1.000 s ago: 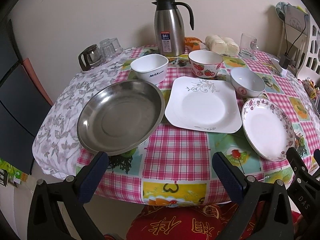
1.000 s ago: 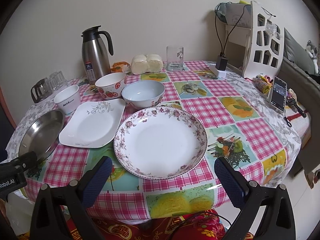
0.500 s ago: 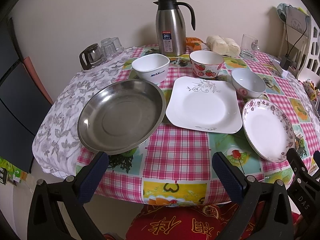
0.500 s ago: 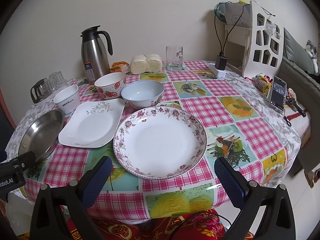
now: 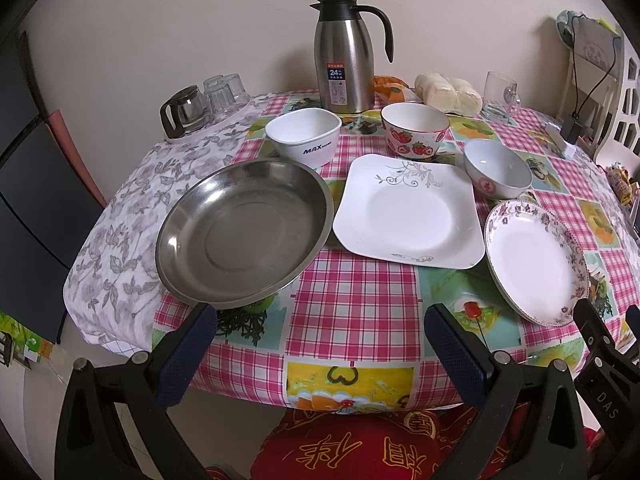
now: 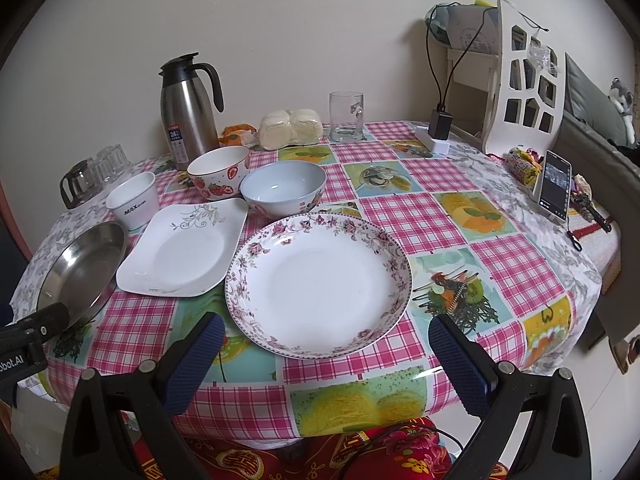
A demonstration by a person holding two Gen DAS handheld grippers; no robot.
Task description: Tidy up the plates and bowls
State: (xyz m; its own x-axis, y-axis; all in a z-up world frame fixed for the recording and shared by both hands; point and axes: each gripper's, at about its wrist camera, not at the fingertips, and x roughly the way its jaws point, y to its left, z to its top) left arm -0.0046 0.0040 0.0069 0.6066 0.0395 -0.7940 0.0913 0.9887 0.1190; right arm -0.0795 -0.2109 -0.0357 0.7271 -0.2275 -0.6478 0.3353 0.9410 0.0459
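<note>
1. Two handheld claws hover at the near edge of a round table point(image 6: 472, 216) under a pink checked cloth. The left claw point(image 5: 320, 356) has its padded fingers spread wide apart and holds nothing; the right claw point(image 6: 326, 364) is likewise spread wide and empty.

2. Straight ahead of the right claw lies a floral-rimmed round plate point(image 6: 318, 284), flat, face up. Ahead and to its left sits a square white plate point(image 6: 184, 250), with a steel round dish point(image 6: 80, 266) farther left, just ahead of the left claw.

3. Behind the plates stand three bowls, all upright with mouths up: a white bowl marked MAX point(image 6: 134, 200), a strawberry-patterned bowl point(image 6: 220, 172) and a pale blue bowl point(image 6: 284, 188).

4. The round pieces have no long axis. The square plate sits turned, one corner pointing toward the pale blue bowl.

5. Risks, as I judge them: the steel dish lies near the table's edge, so a clumsy push could tip it off. The floral plate's rim is thin and glazed, so a shallow pinch may slip and drop it.

6. The floral plate and square plate nearly touch, so lifting one carelessly could knock the other.

7. A steel thermos jug point(image 6: 188, 112) and a glass mug point(image 6: 346, 118) stand well beyond the bowls; a long reach could bump them.
</note>
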